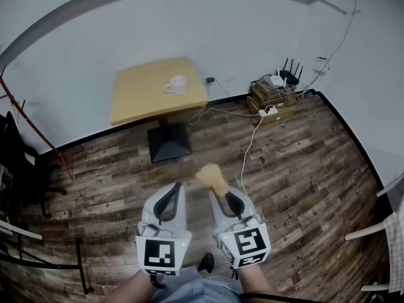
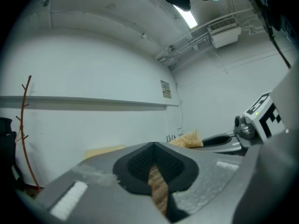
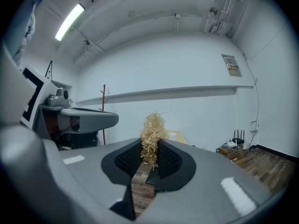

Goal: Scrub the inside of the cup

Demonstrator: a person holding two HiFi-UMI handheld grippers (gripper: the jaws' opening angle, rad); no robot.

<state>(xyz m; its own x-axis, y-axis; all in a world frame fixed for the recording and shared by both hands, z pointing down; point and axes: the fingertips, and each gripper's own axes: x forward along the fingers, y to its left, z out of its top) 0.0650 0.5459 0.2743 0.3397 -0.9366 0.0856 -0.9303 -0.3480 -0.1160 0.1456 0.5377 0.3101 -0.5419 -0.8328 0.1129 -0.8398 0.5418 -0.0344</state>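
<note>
A white cup (image 1: 177, 84) stands on a small yellow table (image 1: 145, 91) against the far wall, well ahead of both grippers. My right gripper (image 1: 223, 196) is shut on a tan fibre scrubber (image 1: 211, 178) that sticks out past its tips; in the right gripper view the scrubber (image 3: 152, 135) is pinched between the pads. My left gripper (image 1: 170, 197) is held level beside it, shut with nothing between its jaws (image 2: 153, 160). From the left gripper view the scrubber (image 2: 188, 139) and the right gripper (image 2: 233, 139) show at the right. The cup is hidden in both gripper views.
The table stands on a black pedestal base (image 1: 169, 142) on wood-plank flooring. A white cable (image 1: 250, 145) runs across the floor to a power strip and a box with a router (image 1: 273, 92) at the back right. Dark chair frames (image 1: 25, 188) stand at the left.
</note>
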